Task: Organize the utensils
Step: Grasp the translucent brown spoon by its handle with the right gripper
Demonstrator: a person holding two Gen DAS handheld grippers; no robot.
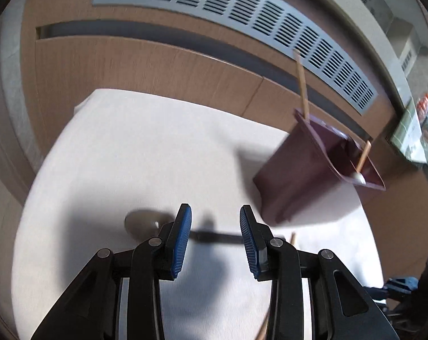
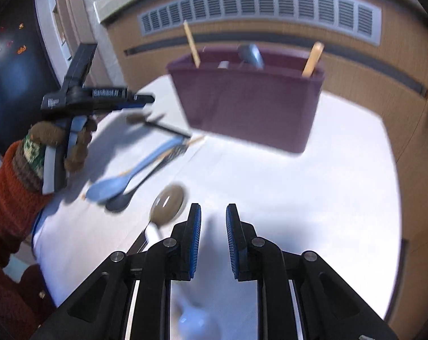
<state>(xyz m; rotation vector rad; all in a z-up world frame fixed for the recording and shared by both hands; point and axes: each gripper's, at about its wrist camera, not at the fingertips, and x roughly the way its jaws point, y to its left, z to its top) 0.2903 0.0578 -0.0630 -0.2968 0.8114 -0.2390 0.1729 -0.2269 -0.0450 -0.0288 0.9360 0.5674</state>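
My left gripper (image 1: 215, 228) stands wide open above the white table (image 1: 129, 147), nothing pressed between its pads; a dark-handled spoon (image 1: 146, 222) lies flat just beyond its tips. My right gripper (image 2: 213, 226) is partly open and empty. The maroon caddy (image 2: 248, 104) stands upright toward the table's far side, holding wooden sticks. A blue spoon (image 2: 115, 185) and brown spoon (image 2: 167, 205) lie loose beside it.

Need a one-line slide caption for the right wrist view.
Open right gripper over white table, brown spoon beside it; maroon utensil holder ahead, gloved left hand nearby.
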